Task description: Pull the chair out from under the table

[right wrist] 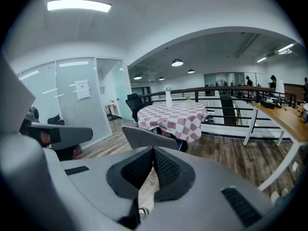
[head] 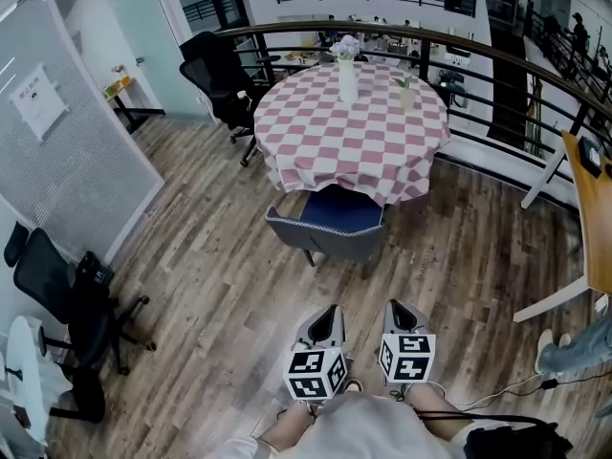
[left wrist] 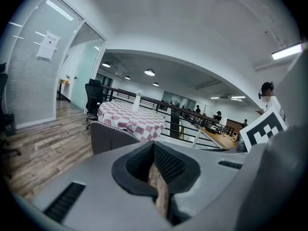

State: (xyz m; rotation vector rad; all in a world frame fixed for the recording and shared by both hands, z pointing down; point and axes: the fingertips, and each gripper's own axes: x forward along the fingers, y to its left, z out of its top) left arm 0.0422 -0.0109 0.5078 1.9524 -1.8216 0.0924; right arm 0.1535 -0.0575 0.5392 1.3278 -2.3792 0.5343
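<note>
Over on the left, by the glass wall, black office chairs stand on the wooden floor, well away from the job.

In the middle is the chair, pushed in at the near side of the round surface. Its blue seat sits partly under the overhang of the pink checked cloth, and its grey back faces the person. It looks upholstered over a stiff shell, so I'd guess it is moderately heavy but rigid enough to come as one piece. The top edge of the backrest is the obvious place to grip, one pair of jaws near each corner. The padding may give a little, and the legs could drag or catch on the floorboards. The cloth hangs close to the seat, so a crooked pull might snag it.

On the cloth stands a white vase holding pale flowers. Just to its right is a small glass with a green sprig in it. Both would tip if the cloth were tugged.

Nearer, well short of the chair, the left gripper has its jaws closed on nothing. Beside it, the right gripper is closed and empty too. Both would need to open before taking the backrest.

At the far right a wooden desk runs along the railing.
</note>
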